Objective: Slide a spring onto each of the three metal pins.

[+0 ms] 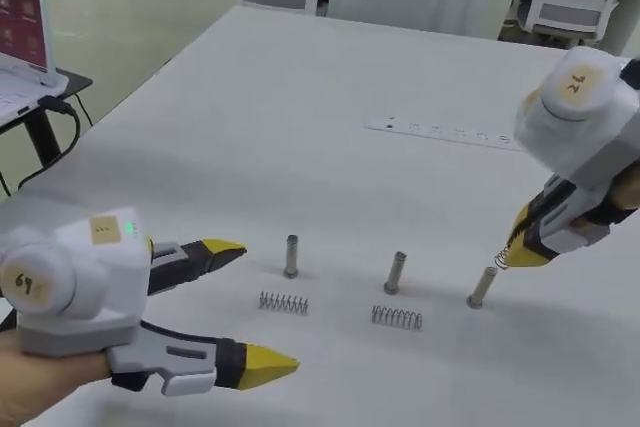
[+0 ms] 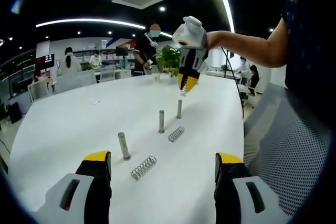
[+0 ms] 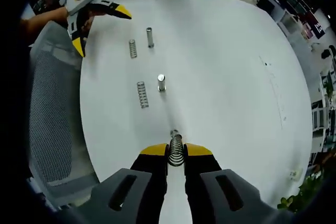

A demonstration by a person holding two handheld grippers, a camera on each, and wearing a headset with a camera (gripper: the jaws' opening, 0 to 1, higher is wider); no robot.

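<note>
The right tongs (image 3: 176, 149) clamp a spring (image 3: 177, 156) above the 3 o'clock pin (image 1: 482, 287); the left tongs (image 1: 265, 305) are apart. The spring seems light and soft: hold it mid-coil.

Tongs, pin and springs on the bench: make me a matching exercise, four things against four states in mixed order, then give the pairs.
Things:
1. left tongs
2. right tongs
3. middle pin
4. left loose spring

States:
A. lying flat
B. standing, nothing on it
C. shut on a spring
D. open, empty

Pairs: 1-D, 2-C, 3-B, 4-A
</note>
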